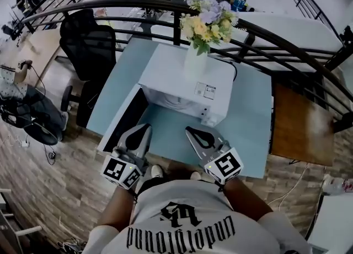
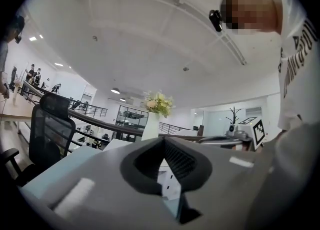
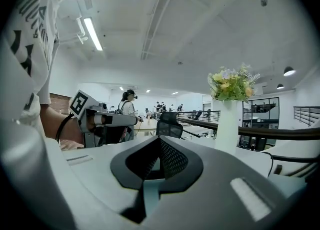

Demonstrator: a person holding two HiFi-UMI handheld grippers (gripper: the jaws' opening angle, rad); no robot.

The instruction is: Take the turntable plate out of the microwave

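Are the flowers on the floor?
No, the vase of flowers stands on top of the white microwave.

White T-shirt (image 1: 187,231) with black lettering; grey left gripper (image 1: 144,128) and right gripper (image 1: 191,131).

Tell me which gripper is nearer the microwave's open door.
Left. The left gripper is right beside the door; the right gripper is farther right, near the microwave's front corner.

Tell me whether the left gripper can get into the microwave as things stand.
Probably yes: the door stands open to the left, and the table between the left gripper and the microwave is bare. Its jaws are shut, though.
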